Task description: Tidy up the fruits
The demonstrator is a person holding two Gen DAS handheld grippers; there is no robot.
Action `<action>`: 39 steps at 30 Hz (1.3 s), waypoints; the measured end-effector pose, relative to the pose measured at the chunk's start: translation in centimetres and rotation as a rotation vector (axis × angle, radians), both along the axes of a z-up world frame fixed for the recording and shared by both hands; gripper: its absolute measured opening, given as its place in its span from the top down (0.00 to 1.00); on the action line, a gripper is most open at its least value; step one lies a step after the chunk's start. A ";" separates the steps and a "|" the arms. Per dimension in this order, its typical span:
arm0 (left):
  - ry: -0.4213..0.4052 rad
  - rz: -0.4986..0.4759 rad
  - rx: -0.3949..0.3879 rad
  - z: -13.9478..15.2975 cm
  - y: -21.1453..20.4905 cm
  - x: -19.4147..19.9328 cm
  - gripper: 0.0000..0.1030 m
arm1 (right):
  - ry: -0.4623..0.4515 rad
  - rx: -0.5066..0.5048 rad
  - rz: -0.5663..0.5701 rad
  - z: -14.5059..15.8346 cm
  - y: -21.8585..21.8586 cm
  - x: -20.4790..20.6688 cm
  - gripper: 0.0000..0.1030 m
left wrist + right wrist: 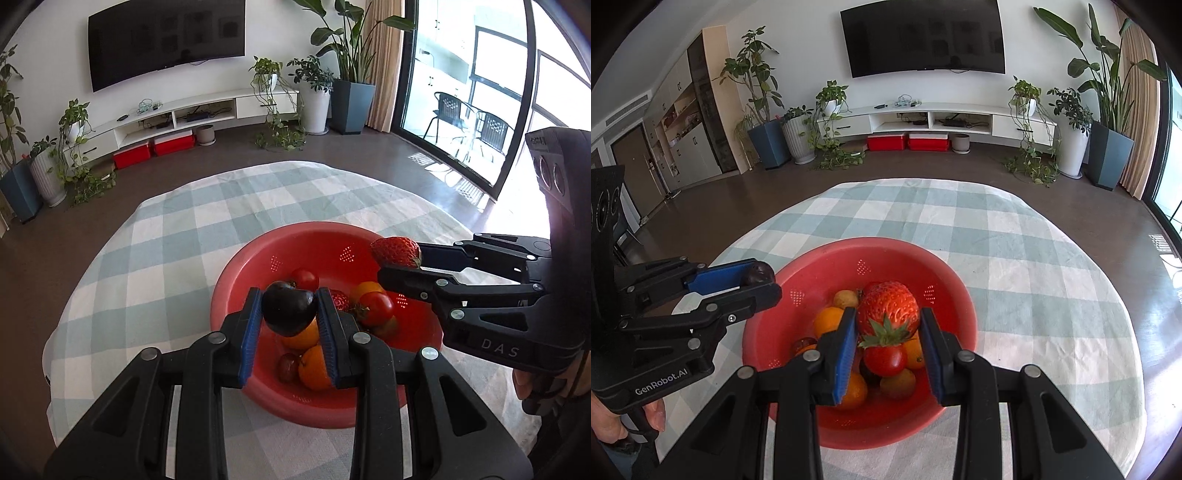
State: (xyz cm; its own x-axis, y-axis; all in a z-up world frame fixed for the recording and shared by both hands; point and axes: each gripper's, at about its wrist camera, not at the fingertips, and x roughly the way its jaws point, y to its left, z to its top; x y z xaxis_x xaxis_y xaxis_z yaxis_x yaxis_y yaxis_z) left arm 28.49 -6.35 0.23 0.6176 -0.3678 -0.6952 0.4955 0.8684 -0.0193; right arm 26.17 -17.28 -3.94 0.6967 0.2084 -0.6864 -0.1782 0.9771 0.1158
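Checked cloth covers the bench [1015,258]. Only the right wrist view shows the strawberry's [887,313] green leaves, right gripper [888,328] fingers clamping it; left gripper [290,314] clamps a dark glossy plum [290,312] above the red colander [258,273].

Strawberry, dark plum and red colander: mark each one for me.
strawberry [888,308], right wrist view, on its red seeded body between the right tongs.
dark plum [290,308], left wrist view, on its glossy skin between the left tongs.
red colander [886,254], right wrist view, on its far inner wall.
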 end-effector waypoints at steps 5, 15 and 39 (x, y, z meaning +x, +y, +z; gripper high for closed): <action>0.024 0.015 0.021 -1.9 -0.7 1.7 0.74 | 0.020 -0.033 0.011 -1.3 0.3 1.5 0.65; 0.038 0.033 0.048 -4.2 -1.2 3.5 0.73 | -0.001 -0.079 0.008 -3.0 0.6 2.3 0.65; -0.036 0.118 0.010 -2.0 0.1 2.6 0.30 | -0.079 -0.120 -0.010 -1.3 0.8 0.9 0.52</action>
State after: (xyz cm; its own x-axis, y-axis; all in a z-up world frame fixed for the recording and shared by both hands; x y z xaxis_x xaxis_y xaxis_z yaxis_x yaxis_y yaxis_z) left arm 31.08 -6.22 -1.81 0.6808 -0.2840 -0.6752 0.3901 0.9208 0.0059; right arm 27.11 -16.52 -5.21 0.7515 0.1206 -0.6486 -0.1721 0.9849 -0.0163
